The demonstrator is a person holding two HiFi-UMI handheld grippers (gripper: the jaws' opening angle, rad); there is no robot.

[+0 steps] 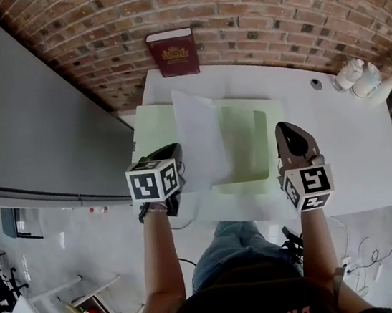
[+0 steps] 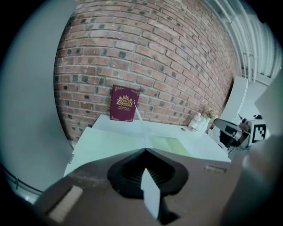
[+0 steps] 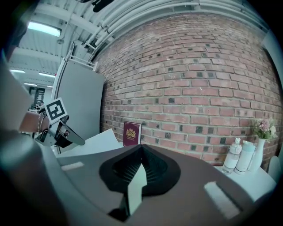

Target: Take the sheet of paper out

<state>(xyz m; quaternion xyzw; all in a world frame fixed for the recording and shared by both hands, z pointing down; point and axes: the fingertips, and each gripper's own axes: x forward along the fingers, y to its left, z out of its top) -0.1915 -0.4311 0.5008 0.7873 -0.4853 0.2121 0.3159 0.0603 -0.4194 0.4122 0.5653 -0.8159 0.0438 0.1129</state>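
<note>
One sheet of paper (image 1: pixel 197 141) stands up on edge over the left half of the open green folder (image 1: pixel 245 149); whether its far end is free of the pocket, I can't tell. The risk, I'd say, is that one-edge pinch. Pull too fast and the floppy sheet may crease, tear at the bite, or drag the light folder along, since nothing pins it down. The left gripper (image 1: pixel 173 150) has the sheet's near edge, jaws pressed together on the paper, and a thin white line runs away from the tips in the left gripper view. The right gripper (image 1: pixel 284 129) hangs by the folder's right side, jaws closed on nothing, seemingly held above the white table (image 1: pixel 352 137). Farther back, a maroon book (image 1: pixel 173 53) leans on the brick wall, and bottles (image 1: pixel 358 77) sit well apart at the right.
</note>
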